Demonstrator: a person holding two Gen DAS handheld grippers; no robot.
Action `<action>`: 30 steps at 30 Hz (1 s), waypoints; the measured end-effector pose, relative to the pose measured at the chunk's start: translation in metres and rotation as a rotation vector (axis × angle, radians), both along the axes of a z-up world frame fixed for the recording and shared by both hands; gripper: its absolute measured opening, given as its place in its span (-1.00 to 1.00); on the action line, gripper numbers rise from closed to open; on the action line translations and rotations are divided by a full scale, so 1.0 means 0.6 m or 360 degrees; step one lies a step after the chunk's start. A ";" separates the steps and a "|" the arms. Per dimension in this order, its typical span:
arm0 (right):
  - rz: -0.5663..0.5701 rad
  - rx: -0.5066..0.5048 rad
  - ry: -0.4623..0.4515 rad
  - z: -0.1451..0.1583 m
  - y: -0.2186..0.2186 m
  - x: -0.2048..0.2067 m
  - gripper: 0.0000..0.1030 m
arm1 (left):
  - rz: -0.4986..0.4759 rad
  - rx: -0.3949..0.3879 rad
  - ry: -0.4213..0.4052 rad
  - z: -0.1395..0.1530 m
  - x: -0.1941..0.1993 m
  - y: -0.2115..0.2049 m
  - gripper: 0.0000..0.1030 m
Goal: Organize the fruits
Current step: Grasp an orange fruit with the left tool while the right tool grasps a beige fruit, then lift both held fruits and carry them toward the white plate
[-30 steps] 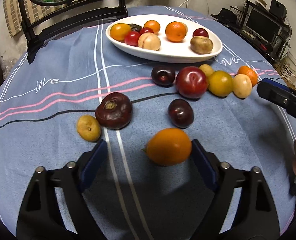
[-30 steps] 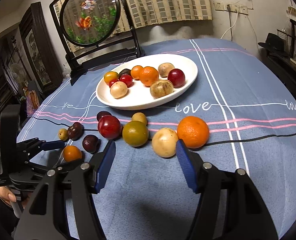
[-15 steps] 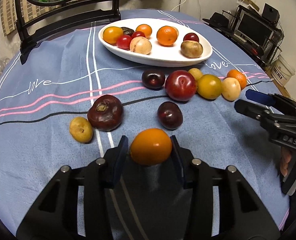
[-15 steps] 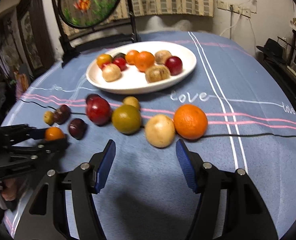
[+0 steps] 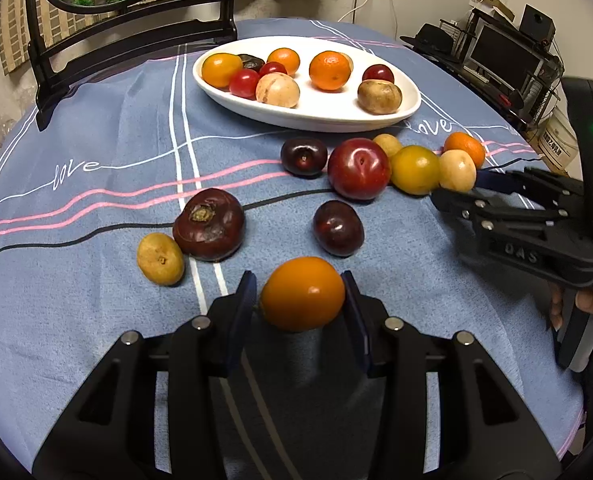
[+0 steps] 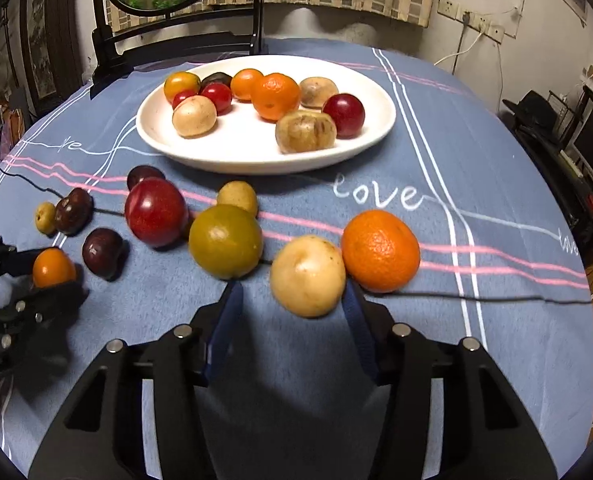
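Note:
My left gripper (image 5: 299, 298) is shut on a small orange fruit (image 5: 302, 293), low over the blue tablecloth; the same fruit shows in the right wrist view (image 6: 53, 268). My right gripper (image 6: 292, 304) is open, its blue pads around a pale yellow fruit (image 6: 307, 276) that touches an orange tangerine (image 6: 380, 251). A white oval plate (image 6: 256, 156) behind holds several fruits. Loose on the cloth lie a red plum (image 5: 358, 169), a yellow-green fruit (image 5: 415, 169), two dark plums (image 5: 338, 228) (image 5: 304, 156) and a dark mangosteen (image 5: 209, 224).
A small tan fruit (image 5: 161, 258) lies left of the mangosteen. A black-framed round screen stand (image 5: 132, 36) is at the table's far edge. Shelves and electronics (image 5: 508, 52) stand off the table's right side.
My left gripper closed on the orange fruit, which was between open fingers a second ago. My right gripper moved forward until the pale yellow fruit sat between its open fingers.

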State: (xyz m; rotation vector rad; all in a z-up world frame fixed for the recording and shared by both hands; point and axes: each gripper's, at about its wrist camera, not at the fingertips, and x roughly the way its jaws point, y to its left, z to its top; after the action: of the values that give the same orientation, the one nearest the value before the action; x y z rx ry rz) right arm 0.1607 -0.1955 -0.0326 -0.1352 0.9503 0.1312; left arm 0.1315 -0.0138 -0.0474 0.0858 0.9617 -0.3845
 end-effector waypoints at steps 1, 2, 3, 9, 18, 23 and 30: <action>-0.0003 -0.0005 -0.0003 0.001 0.001 0.003 0.02 | -0.0002 0.0003 -0.0002 0.000 0.000 -0.001 -0.14; -0.0013 -0.0009 -0.0002 0.002 0.001 0.008 -0.01 | -0.0002 0.0006 -0.0005 0.000 0.000 -0.001 -0.14; -0.0022 -0.0018 -0.0001 0.002 0.001 0.010 -0.18 | -0.0003 0.0007 -0.0006 -0.001 -0.001 -0.002 -0.14; -0.0067 0.0016 -0.0006 0.005 -0.018 0.001 -0.31 | -0.0004 0.0012 -0.0009 -0.001 0.001 -0.002 -0.14; -0.0096 0.0224 -0.0046 0.040 -0.052 -0.056 -0.31 | -0.0012 0.0013 -0.0005 0.011 -0.003 -0.003 -0.15; -0.0085 0.0277 -0.0084 0.066 -0.067 -0.076 -0.31 | -0.0024 0.0038 -0.0037 0.027 -0.016 -0.010 -0.16; -0.0061 0.0315 -0.0130 0.083 -0.072 -0.090 -0.30 | -0.0034 0.0112 -0.0086 0.035 -0.029 -0.018 -0.13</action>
State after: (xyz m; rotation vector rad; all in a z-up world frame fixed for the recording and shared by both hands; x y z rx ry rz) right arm 0.1065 -0.2388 0.0173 0.0599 0.8531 0.1821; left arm 0.1143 -0.0244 -0.0261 0.1702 0.9216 -0.3663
